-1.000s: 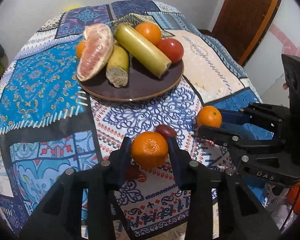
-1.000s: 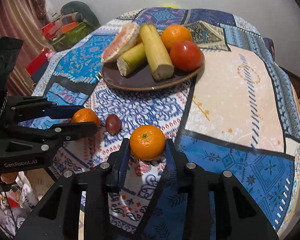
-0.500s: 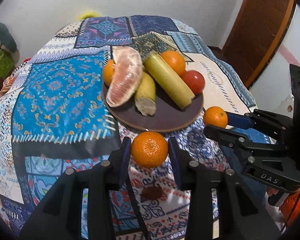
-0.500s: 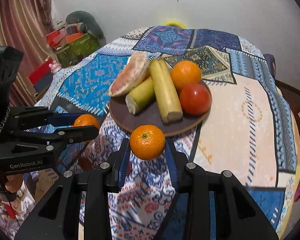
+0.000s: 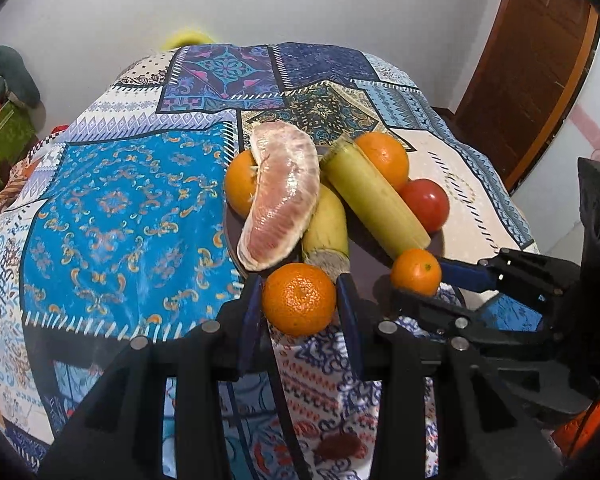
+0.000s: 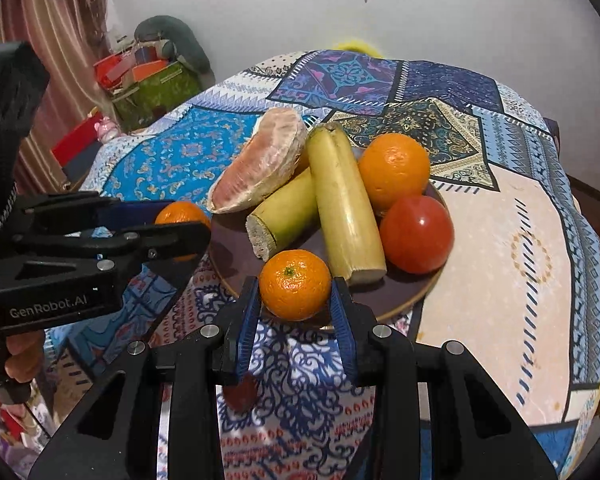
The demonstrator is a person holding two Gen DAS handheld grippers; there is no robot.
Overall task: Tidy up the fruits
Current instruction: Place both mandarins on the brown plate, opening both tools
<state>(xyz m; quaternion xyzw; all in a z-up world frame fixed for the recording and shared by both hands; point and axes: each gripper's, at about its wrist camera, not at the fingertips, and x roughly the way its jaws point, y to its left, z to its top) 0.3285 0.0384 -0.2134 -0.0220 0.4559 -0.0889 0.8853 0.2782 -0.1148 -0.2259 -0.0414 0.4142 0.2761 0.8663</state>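
Here, your left gripper [image 5: 299, 300] is clamped on a mandarin [image 5: 299, 299], pads pressed to its 2 sides so the round fruit cannot roll out. Your right gripper [image 6: 295, 286] pinches a second mandarin [image 6: 295, 284] the same way, stem scar up. Both hang over the near rim of the brown plate [image 6: 404, 306], probably for dropping into the bare near part (the far side is crowded).

On the plate, 2 cane pieces [image 6: 346, 204] lean together beside a peeled pomelo wedge [image 6: 260, 172], a tomato [image 6: 416, 234] and an orange [image 6: 394, 170]. A small dark fruit [image 5: 338, 446] lies alone on the patterned cloth [image 5: 112, 208].

The left gripper body reads "GenRobot.AI".
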